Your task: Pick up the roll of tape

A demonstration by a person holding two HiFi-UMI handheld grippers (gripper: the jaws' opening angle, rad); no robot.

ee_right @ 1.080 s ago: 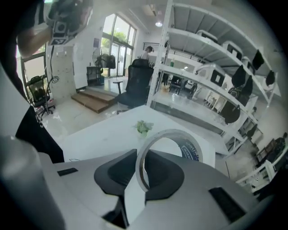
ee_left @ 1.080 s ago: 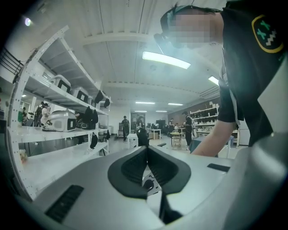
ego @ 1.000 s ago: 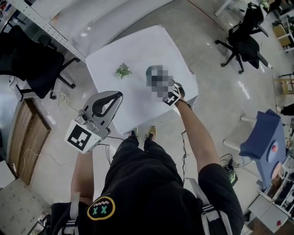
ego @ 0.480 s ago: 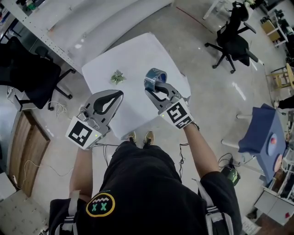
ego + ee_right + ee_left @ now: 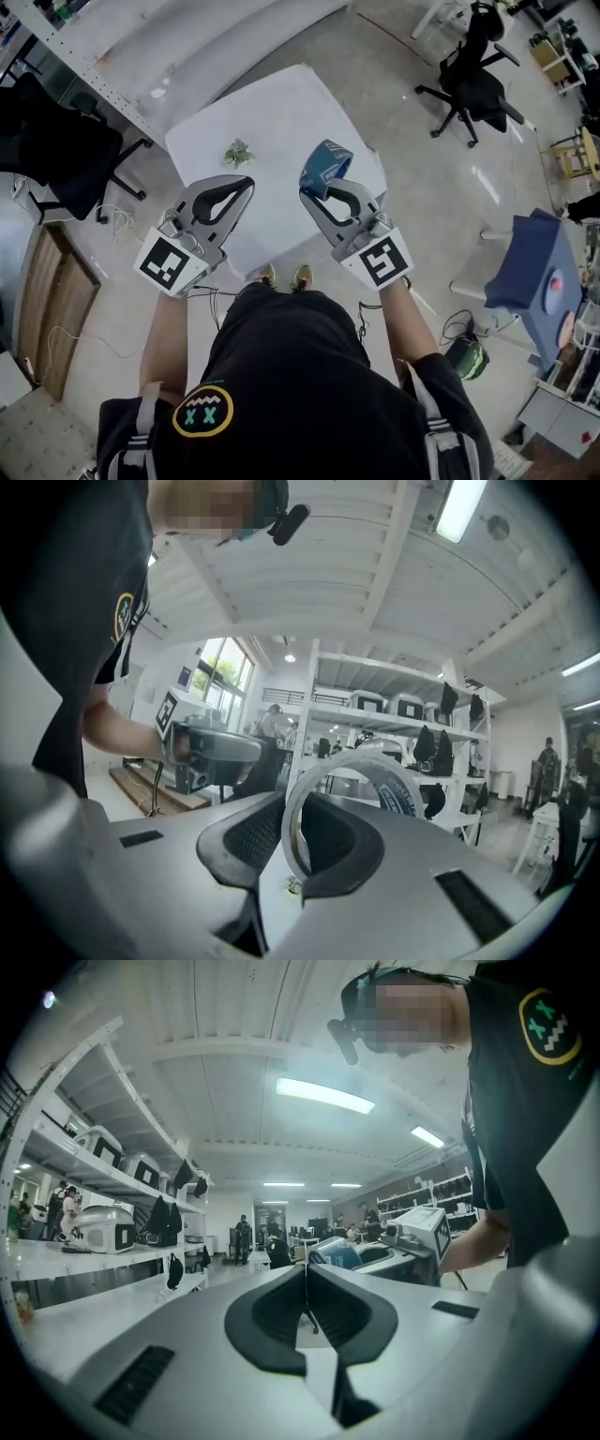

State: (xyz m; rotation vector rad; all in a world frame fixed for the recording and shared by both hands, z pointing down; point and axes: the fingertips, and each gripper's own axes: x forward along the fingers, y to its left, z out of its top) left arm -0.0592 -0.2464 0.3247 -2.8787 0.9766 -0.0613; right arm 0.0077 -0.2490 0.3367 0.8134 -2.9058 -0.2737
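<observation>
One roll of tape (image 5: 325, 167); one left gripper (image 5: 247, 182), one right gripper (image 5: 318, 191); one table (image 5: 281, 108); one small green thing (image 5: 238, 154) near its left edge; two black chairs (image 5: 476, 89) (image 5: 58, 131).

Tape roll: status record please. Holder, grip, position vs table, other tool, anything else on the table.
holder: right tool
grip: jaws shut on the band of the tape roll, one jaw inside the ring
position: held in the air, off the white table
other tool: left tool, shut, empty
also on table: small green item
</observation>
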